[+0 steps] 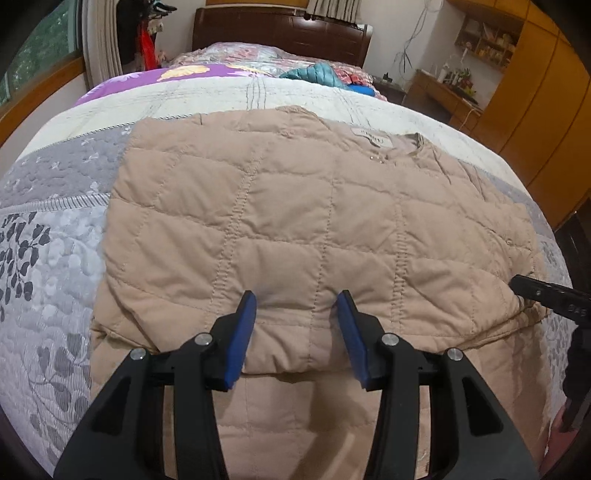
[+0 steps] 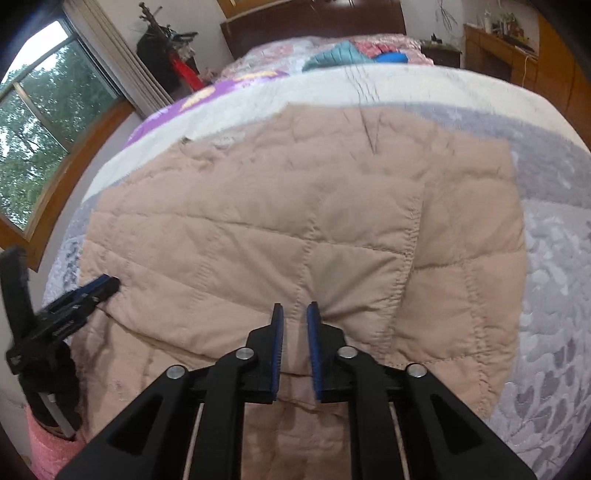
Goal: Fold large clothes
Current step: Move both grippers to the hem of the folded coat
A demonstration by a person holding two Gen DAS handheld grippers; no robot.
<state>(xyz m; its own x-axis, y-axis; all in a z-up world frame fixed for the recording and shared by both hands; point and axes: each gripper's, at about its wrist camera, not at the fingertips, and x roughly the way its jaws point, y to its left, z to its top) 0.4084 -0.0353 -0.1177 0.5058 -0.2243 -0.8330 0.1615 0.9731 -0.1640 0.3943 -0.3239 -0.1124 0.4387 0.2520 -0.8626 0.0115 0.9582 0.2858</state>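
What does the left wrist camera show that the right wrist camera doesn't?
Only the left wrist view shows the jacket's neck label and the wooden wardrobe. Only the right wrist view shows the window with trees and a pink sleeve. Both show the beige quilted jacket on the bed, and the teal garment beyond.

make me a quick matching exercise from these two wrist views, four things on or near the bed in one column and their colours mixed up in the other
Things:
1. quilted jacket
2. gripper pads
3. headboard
4. puffy garment near the pillows

Colours:
A. blue
B. teal
C. beige
D. dark brown

Pairs: 1-C, 2-A, 3-D, 4-B
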